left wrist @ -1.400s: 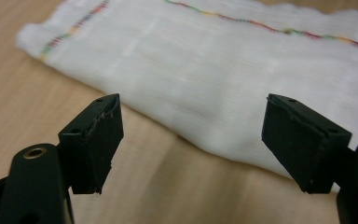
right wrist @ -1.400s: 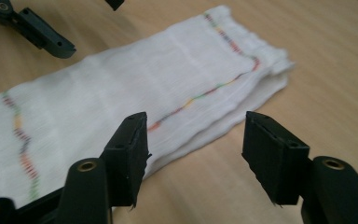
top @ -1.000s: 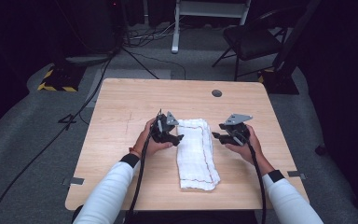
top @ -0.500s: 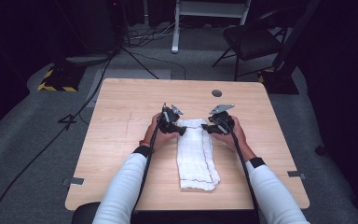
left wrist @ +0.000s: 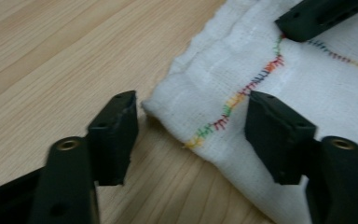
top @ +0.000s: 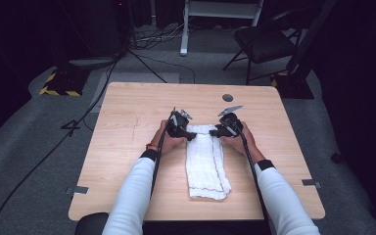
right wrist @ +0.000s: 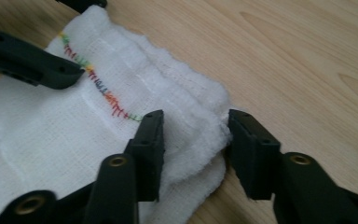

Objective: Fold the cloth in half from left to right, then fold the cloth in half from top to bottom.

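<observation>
A folded white towel [top: 205, 161] with a coloured stitched line lies lengthwise in the middle of the wooden table [top: 127, 127]. My left gripper [top: 192, 134] is down at its far left corner. In the left gripper view the gripper [left wrist: 193, 126] straddles that corner of the towel [left wrist: 307, 79], one jaw on the wood and one on the cloth. Its jaws have just been closing and stand open. My right gripper [top: 214, 132] is at the far right corner. In the right gripper view its jaws [right wrist: 196, 140] have also just been closing around the puffed corner of the towel [right wrist: 51, 126], still apart.
A small black disc [top: 227, 97] sits on the table's far side. Beyond the table stand a dark chair [top: 269, 41] and a white stand [top: 220, 10], with cables on the floor and a yellow-and-black striped block [top: 58, 85] at the left.
Both hands have come inward and down from beside the towel to its two far corners. Both pairs of jaws stand narrower than before, each with a corner between them.
</observation>
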`<state>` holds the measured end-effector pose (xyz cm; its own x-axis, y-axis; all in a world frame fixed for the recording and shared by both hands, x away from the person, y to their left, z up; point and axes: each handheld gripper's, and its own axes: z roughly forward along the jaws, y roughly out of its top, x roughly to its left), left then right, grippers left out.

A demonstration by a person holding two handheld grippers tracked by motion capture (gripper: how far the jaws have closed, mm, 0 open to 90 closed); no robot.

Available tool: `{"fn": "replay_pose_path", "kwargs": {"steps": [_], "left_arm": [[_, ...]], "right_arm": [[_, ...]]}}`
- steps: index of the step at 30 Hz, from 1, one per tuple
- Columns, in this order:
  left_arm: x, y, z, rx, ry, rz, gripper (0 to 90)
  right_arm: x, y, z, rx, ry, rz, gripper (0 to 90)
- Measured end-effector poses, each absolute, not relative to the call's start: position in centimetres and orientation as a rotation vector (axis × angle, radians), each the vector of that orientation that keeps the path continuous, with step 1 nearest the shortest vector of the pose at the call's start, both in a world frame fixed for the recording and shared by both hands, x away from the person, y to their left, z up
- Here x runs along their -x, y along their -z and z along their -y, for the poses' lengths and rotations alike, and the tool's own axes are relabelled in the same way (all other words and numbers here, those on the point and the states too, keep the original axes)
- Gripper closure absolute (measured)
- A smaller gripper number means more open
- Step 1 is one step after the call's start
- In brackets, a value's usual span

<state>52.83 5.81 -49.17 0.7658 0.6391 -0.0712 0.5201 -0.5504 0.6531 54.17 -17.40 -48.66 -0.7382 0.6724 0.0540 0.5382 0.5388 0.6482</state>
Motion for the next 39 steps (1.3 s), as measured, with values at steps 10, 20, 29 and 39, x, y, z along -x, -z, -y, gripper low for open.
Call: {"fn": "replay_pose_path", "kwargs": {"steps": [10,20,29,39], "left_arm": [[-53.3,49.0,-5.5,-2.260,-0.166,-0.867,78.7],[-53.9,48.5,-4.0,-2.277,-0.277,-0.875,81.3],[-55.0,46.6,-2.7,-2.295,-0.355,-0.823,81.8],[-55.4,44.1,-1.9,-2.252,-0.435,-0.782,81.9]], "right_arm": [[-53.4,48.4,16.8,-0.975,-0.962,-2.567,83.4],[-53.1,47.5,17.5,-0.944,-0.966,-2.462,84.6],[-53.5,46.2,18.3,-0.918,-0.977,-2.374,85.0],[-54.0,43.9,19.4,-0.901,-1.006,-2.294,85.1]]}}
